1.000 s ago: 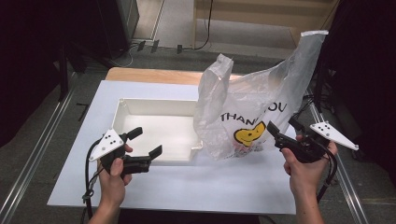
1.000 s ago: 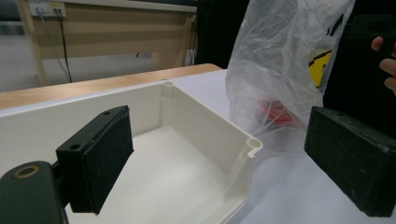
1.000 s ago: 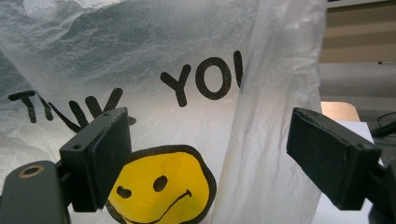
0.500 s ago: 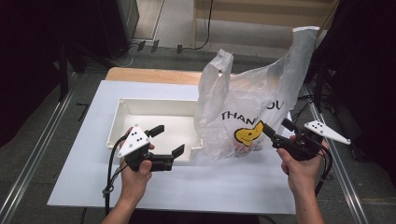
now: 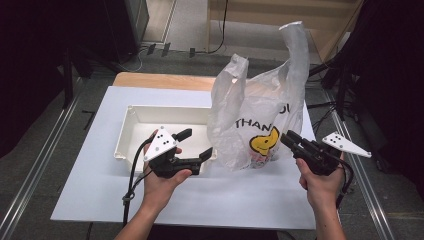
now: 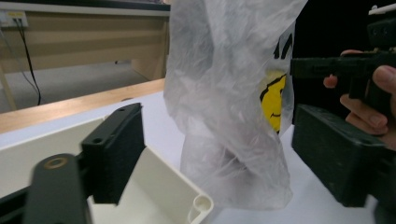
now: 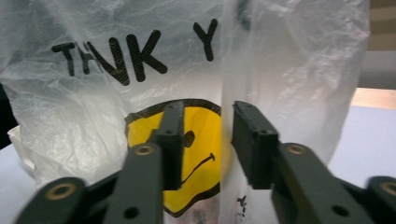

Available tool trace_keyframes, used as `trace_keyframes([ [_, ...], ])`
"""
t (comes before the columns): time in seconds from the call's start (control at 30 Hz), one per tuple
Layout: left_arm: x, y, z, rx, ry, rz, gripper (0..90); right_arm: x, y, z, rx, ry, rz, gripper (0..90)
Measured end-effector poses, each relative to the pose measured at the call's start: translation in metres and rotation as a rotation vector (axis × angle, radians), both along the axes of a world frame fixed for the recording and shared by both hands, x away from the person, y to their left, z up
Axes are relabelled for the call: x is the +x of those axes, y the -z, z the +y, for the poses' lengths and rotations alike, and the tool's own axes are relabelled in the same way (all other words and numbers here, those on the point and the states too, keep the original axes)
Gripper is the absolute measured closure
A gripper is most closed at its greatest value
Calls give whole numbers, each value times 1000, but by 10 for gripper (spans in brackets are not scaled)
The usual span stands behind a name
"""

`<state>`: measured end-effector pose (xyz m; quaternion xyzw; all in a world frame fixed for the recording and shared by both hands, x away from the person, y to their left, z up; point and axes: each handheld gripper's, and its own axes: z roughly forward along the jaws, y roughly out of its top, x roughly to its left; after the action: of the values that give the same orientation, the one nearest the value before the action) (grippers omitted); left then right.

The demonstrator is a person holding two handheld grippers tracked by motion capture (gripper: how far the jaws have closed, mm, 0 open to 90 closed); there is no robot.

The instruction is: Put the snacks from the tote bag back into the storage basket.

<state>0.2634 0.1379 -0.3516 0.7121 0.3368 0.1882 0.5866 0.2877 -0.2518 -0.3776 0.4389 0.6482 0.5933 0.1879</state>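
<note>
Plastic bag with a yellow smiley stands upright on our white table, just beside the right end of the white tray. Our right gripper points at its printed side; its jaws have just been closing with a fold of film between them, but we cannot tell whether they pinch it. Our left gripper hovers over the tray's near right corner, jaws wide apart and holding nothing, though they have just narrowed a little.

The plastic bag reads "THANK Y", above a smiley.
</note>
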Motion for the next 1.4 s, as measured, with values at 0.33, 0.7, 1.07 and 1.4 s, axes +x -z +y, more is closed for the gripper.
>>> trace_keyframes([
  [0.33, 2, -3, -19, 10, 55, -20, 639, -4, 3, 2, -19, -51, -14, 900],
  [0.7, 7, 6, -25, 29, 122, 37, 900, -13, -3, -3, -14, -28, -55, 725],
  [1.07, 12, 20, -31, 67, 124, 98, 900, -26, -28, -18, -47, 221, -141, 156],
  [1.4, 18, 33, -29, 86, 100, 156, 900, -21, -34, -30, -6, 335, -141, 30],
])
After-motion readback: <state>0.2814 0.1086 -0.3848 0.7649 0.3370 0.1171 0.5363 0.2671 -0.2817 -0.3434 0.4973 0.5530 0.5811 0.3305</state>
